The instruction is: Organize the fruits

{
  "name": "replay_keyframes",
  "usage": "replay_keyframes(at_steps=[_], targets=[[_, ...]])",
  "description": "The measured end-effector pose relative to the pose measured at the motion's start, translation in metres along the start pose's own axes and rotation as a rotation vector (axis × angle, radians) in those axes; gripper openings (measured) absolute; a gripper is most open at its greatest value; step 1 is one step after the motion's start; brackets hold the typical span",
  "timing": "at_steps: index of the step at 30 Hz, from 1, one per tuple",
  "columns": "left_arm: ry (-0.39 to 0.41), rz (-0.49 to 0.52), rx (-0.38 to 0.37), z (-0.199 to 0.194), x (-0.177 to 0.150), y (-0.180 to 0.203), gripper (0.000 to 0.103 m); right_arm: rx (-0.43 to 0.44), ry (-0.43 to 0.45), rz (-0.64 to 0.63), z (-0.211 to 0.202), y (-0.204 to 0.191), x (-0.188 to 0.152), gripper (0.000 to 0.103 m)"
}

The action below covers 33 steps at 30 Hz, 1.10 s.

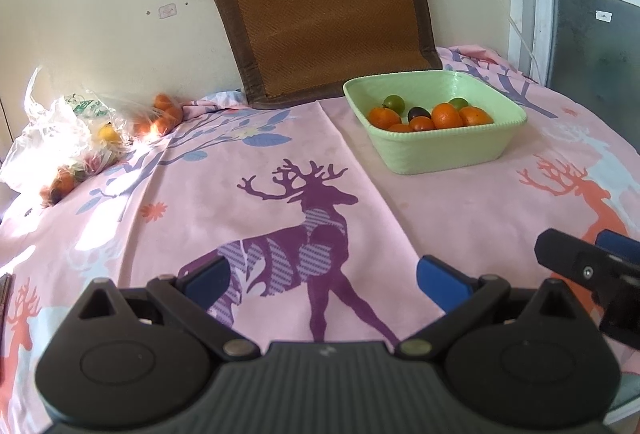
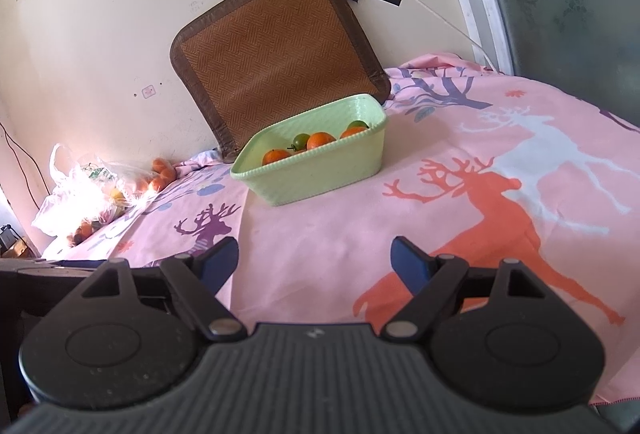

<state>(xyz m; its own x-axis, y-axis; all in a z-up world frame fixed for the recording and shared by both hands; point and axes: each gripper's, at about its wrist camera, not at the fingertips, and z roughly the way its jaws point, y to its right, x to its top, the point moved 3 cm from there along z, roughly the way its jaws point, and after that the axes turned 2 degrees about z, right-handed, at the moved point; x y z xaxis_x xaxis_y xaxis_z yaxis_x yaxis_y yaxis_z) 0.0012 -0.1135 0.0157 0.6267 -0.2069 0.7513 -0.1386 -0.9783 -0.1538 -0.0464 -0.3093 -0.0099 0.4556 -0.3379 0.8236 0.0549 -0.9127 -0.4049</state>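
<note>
Left wrist view shows the fruits (image 1: pixel 430 116), orange citrus with two green ones and one dark one, lying in the green basket (image 1: pixel 440 150), which sits on the pink deer-print cloth (image 1: pixel 280 194) just in front of the brown woven mat (image 1: pixel 324 14) leaning on the wall. Such fruit is likely light, firm and round, apt to roll, so a hold across the widest part with gentle pressure would suit. Far left of the basket, by the wall, a clear plastic bag (image 1: pixel 68 130) holds more fruit, and loose oranges (image 1: pixel 162 114) lie beside it; the crinkly film could snag a finger. Nothing stands on the cloth between the basket and the bag. Well in front of the basket, the left gripper (image 1: pixel 324 278) and the right gripper (image 2: pixel 316 264) both hang spread wide and empty.
</note>
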Motion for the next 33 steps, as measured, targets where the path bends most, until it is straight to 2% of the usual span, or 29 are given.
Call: replay_keyframes(at_steps=[33], targets=[[0.018, 0.002, 0.001, -0.0035, -0.0017, 0.0002, 0.103, -0.003, 0.015, -0.009, -0.0040, -0.0038, -0.0016, 0.084]])
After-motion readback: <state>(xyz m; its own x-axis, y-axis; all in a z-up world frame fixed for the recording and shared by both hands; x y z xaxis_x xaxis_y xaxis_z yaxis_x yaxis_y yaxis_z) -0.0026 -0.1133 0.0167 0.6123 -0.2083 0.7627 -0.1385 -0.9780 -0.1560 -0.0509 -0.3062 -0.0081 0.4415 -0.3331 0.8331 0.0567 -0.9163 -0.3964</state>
